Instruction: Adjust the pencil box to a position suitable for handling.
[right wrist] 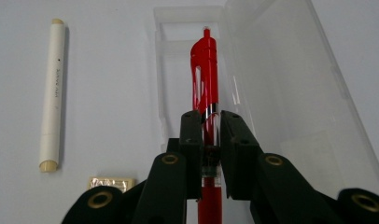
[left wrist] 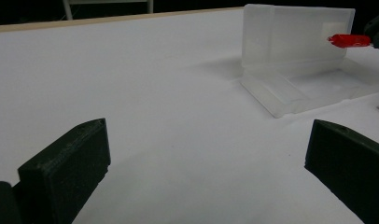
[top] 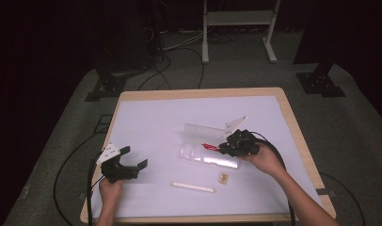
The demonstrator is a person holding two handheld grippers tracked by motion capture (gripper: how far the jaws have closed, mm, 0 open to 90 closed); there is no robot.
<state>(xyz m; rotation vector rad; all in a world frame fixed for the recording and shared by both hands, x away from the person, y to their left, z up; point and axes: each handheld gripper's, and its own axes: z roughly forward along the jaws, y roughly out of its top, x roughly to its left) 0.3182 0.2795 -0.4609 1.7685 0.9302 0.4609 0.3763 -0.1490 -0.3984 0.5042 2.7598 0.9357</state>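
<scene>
Fingers [right wrist: 195,140] pinching red pen [right wrist: 205,70], over clear case [right wrist: 290,88]

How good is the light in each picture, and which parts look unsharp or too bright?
High view: the room behind is dark, the white table is evenly lit, and the clear case shows glare. Left gripper view: the table is almost overexposed; the near left gripper looks soft, and the case casts a faint shadow. Right gripper view: the red pen is sharp, held in the right gripper.

The white-covered wooden table [top: 147,117] is overlooked from above, while the clear plastic hinged case [left wrist: 295,60] is framed low and close by both gripper views.
</scene>
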